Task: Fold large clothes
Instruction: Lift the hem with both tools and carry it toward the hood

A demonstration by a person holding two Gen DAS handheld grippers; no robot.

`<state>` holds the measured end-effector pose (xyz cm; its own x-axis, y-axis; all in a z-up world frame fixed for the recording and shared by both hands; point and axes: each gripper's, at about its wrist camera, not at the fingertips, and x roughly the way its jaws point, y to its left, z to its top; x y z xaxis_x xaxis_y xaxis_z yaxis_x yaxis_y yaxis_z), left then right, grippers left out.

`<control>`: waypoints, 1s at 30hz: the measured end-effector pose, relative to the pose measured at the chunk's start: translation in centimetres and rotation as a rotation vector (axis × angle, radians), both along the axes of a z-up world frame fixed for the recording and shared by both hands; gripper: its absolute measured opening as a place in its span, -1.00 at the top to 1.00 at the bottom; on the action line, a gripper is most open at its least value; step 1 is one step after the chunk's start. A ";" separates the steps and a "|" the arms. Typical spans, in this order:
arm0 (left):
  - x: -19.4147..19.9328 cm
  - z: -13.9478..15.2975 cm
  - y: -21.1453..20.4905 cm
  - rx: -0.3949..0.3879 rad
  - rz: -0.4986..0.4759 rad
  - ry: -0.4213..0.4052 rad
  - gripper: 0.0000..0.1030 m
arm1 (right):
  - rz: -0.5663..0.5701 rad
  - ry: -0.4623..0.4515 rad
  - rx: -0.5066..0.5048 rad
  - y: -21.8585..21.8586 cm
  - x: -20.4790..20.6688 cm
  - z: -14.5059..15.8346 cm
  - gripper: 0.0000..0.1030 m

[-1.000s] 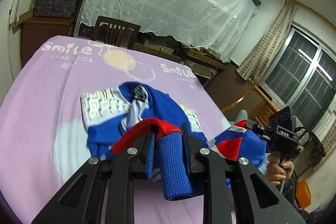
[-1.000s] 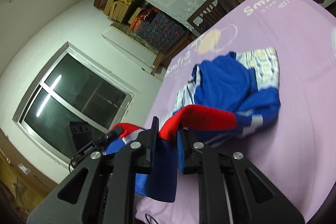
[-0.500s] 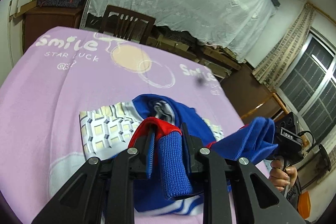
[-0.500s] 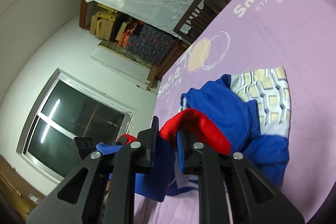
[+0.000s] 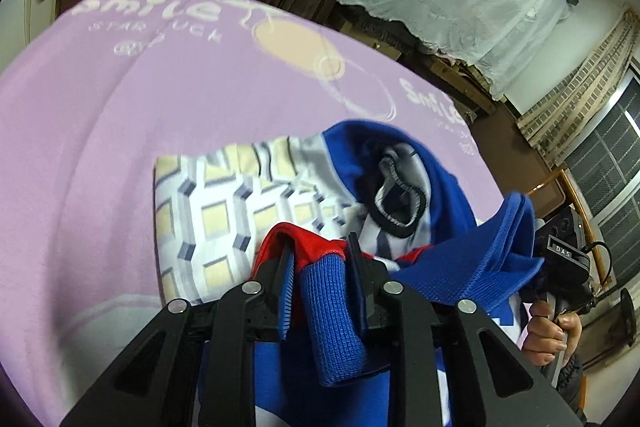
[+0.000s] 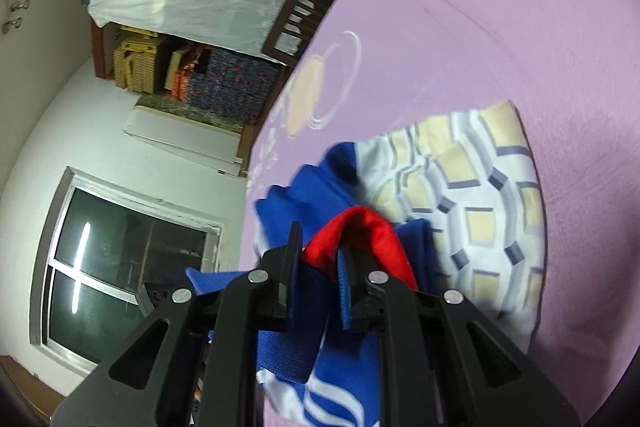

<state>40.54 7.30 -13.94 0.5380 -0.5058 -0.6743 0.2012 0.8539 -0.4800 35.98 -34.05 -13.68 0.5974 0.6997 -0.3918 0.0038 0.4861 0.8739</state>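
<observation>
Fabric fills both my views: the blue, red and white knit jacket [image 5: 384, 163] lies bunched on the lilac printed bedsheet [image 5: 120, 99]. My left gripper [image 5: 320, 259] has its jaws easing apart around a blue ribbed cuff [image 5: 332, 323]. My right gripper [image 6: 318, 247] is clenched on a red-and-blue fold [image 6: 360, 231].

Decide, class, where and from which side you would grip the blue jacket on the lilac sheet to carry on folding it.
Grip the blue jacket at its ribbed hem, coming from the near edge, probably best. That thick band bunches between fingers. The left gripper, jaws opening, has it between them; the right gripper is shut on the same band.
</observation>
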 end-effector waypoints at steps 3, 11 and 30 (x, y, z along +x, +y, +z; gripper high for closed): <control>-0.2 0.3 0.6 -0.021 0.004 -0.001 0.46 | 0.004 0.025 -0.020 0.3 0.5 -1.4 0.71; -4.4 6.5 2.8 -0.076 0.046 -0.198 -0.68 | 0.025 -0.121 0.031 -1.1 -1.2 2.1 -0.30; -3.2 2.5 -1.5 0.103 -0.093 -0.138 -0.68 | 0.153 -0.299 -0.438 1.4 -4.6 3.9 -0.36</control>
